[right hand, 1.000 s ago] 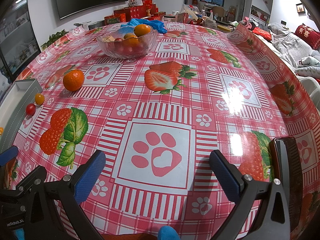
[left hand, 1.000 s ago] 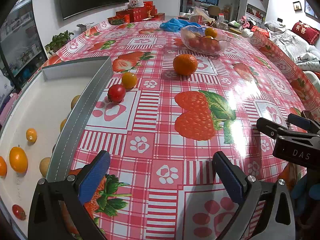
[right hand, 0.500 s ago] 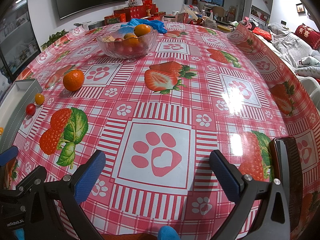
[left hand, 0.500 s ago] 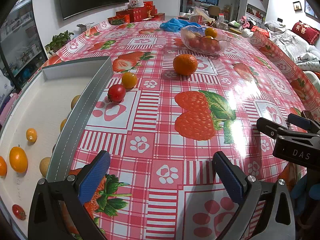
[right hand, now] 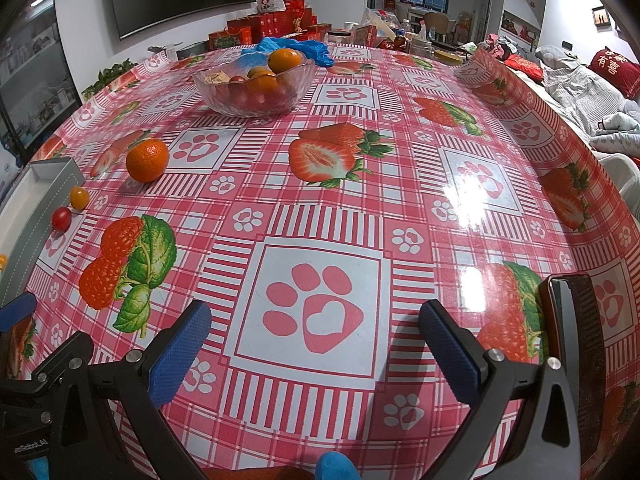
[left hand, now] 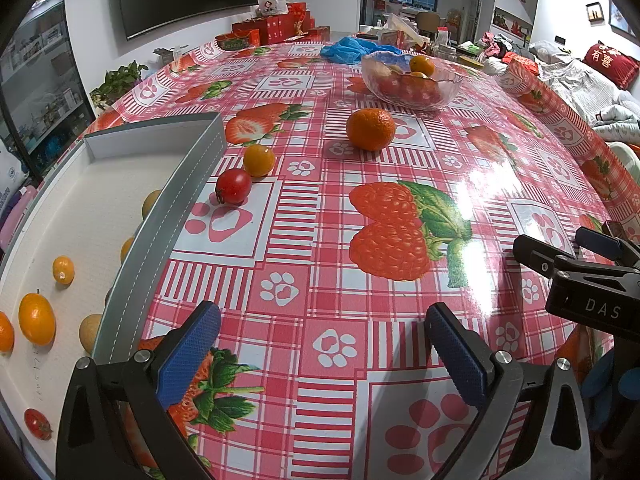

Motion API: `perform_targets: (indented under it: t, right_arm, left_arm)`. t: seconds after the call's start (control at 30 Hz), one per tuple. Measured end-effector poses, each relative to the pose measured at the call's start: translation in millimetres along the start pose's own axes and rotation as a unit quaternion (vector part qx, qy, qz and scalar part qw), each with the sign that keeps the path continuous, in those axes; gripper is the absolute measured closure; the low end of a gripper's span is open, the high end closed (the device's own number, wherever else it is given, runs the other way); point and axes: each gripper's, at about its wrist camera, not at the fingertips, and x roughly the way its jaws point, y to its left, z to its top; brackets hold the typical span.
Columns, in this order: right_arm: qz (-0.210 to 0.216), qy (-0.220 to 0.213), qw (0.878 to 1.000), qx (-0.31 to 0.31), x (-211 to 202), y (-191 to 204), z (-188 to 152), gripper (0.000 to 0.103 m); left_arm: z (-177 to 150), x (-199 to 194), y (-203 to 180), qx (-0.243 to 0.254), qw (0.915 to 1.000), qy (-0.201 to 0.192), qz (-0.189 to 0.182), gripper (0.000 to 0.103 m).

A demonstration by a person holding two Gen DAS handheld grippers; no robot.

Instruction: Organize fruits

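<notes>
Left wrist view: the left gripper (left hand: pixel 322 346) hangs spread and empty over the red strawberry-print tablecloth (left hand: pixel 400 184). At 11 o'clock a small red cherry tomato (left hand: pixel 233 186) touches a small yellow tomato (left hand: pixel 259 160) just beside the grey-walled white tray (left hand: pixel 176 216); a round orange tangerine (left hand: pixel 371 129) lies at 12.

Right wrist view: the right gripper (right hand: pixel 316 346) is spread, empty. The clear glass fruit bowl (right hand: pixel 256 85) stands at 11 o'clock.

A table under a glossy red-and-white checked oilcloth (left hand: pixel 320 240) printed with strawberries and paw marks carries a clear glass bowl of fruit (left hand: pixel 410 82), a round orange mandarin (left hand: pixel 371 129), a small yellow tomato (left hand: pixel 259 160) touching a red cherry tomato (left hand: pixel 233 186), a grey-rimmed white tray (left hand: pixel 176 216), and a crumpled blue plastic bag (left hand: pixel 348 49).
</notes>
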Motion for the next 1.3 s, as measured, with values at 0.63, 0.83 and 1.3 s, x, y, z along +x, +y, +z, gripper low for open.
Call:
perform_targets:
  t: [0.63,0.83,1.3]
  right_arm:
    - [0.0,0.001,1.0,-0.001,0,0,0,0.0]
    - [0.021,0.051,0.998,-0.008,3,-1,12,0.0]
    - [0.158,0.027,0.983,-0.086,-8,96,57,0.001]
  left_arm:
    - [0,-1,0,0.0,1.0,0.004,0.001,0.0]
    - [5,-19,6,0.016,0.9996,0.016,0.017,0.0]
    - [67,-94,80,-0.01,0.9992,-0.029,0.025,0.0]
